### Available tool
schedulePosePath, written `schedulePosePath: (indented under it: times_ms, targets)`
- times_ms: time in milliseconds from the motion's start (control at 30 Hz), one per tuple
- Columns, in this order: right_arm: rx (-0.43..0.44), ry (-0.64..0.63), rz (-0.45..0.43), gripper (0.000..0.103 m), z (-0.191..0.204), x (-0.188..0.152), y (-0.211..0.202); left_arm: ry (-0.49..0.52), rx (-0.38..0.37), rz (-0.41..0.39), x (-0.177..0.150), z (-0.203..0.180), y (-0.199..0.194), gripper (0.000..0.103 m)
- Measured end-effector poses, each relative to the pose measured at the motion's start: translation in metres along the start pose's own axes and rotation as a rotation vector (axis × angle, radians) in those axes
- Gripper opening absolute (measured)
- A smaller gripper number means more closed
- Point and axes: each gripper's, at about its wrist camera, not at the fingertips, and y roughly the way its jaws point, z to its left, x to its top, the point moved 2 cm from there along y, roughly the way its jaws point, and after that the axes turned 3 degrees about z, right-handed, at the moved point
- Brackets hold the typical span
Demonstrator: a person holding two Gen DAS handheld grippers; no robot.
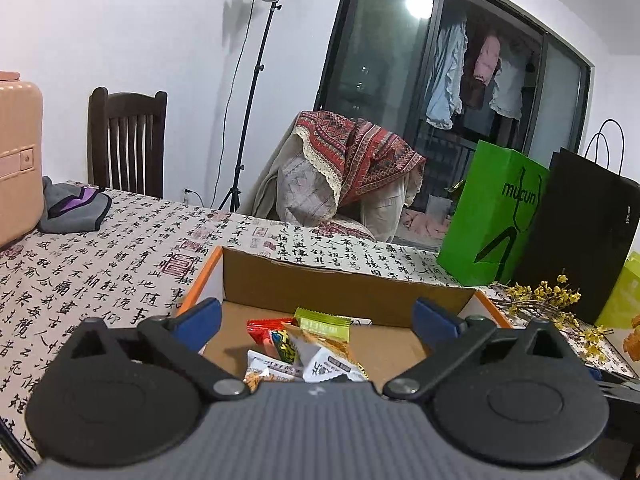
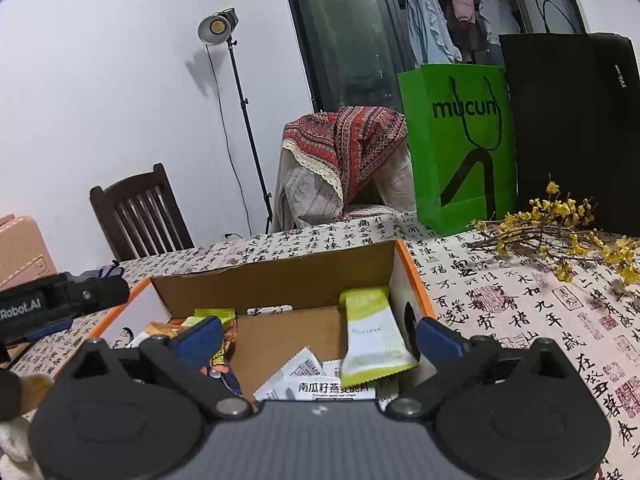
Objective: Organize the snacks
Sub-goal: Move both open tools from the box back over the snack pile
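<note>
A cardboard box with orange edges (image 1: 344, 284) (image 2: 280, 276) stands on the table and holds several snack packets. In the left wrist view a pile of red, green and white packets (image 1: 308, 344) lies on the box floor, and my left gripper (image 1: 318, 320) hangs above it, open with nothing between its blue fingers (image 1: 200, 320). In the right wrist view a green-and-white packet (image 2: 370, 336) leans against the box's right wall over white packets (image 2: 320, 384). My right gripper (image 2: 320, 336) is open just above them, holding nothing. The left gripper's body (image 2: 60, 300) shows at the left edge.
A calligraphy-print tablecloth (image 1: 100, 280) (image 2: 520, 300) covers the table. A green paper bag (image 1: 492, 216) (image 2: 460, 144), a black bag (image 1: 580, 232) (image 2: 572, 128) and a yellow flower branch (image 2: 560, 228) stand to the right. A pink case (image 1: 16, 160), grey cloth (image 1: 72, 208) and chair (image 1: 128, 140) are left.
</note>
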Motion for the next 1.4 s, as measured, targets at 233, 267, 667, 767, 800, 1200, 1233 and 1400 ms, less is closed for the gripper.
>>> schedulePosePath:
  times_ms: [233, 267, 667, 767, 800, 1200, 1233, 1400]
  targets:
    - [-0.001, 0.007, -0.004, 0.103, -0.001, 0.0, -0.002, -0.008, 0.009, 0.006, -0.002, 0.001, 0.0, 0.103]
    - [-0.001, 0.007, -0.003, 0.103, -0.001, 0.0, -0.002, -0.007, 0.01, 0.007, -0.002, 0.001, 0.0, 0.103]
    - [0.003, 0.004, -0.011, 0.103, -0.001, 0.001, -0.008, -0.006, 0.001, 0.0, -0.002, 0.001, -0.005, 0.103]
    - [0.004, 0.0, -0.018, 0.103, 0.001, 0.001, -0.012, -0.006, -0.003, -0.006, -0.002, 0.0, -0.01, 0.103]
    - [0.004, -0.001, -0.021, 0.103, 0.001, 0.002, -0.014, -0.006, -0.004, -0.009, -0.001, 0.0, -0.011, 0.103]
    - [0.002, -0.046, -0.046, 0.103, 0.012, 0.003, -0.05, -0.001, -0.047, -0.016, 0.005, -0.007, -0.047, 0.103]
    - [0.003, -0.054, -0.044, 0.103, 0.013, 0.001, -0.054, 0.003, -0.052, -0.018, 0.004, -0.007, -0.052, 0.103]
    - [0.017, -0.075, -0.029, 0.103, 0.016, -0.01, -0.073, 0.037, -0.057, -0.02, -0.006, -0.005, -0.076, 0.103]
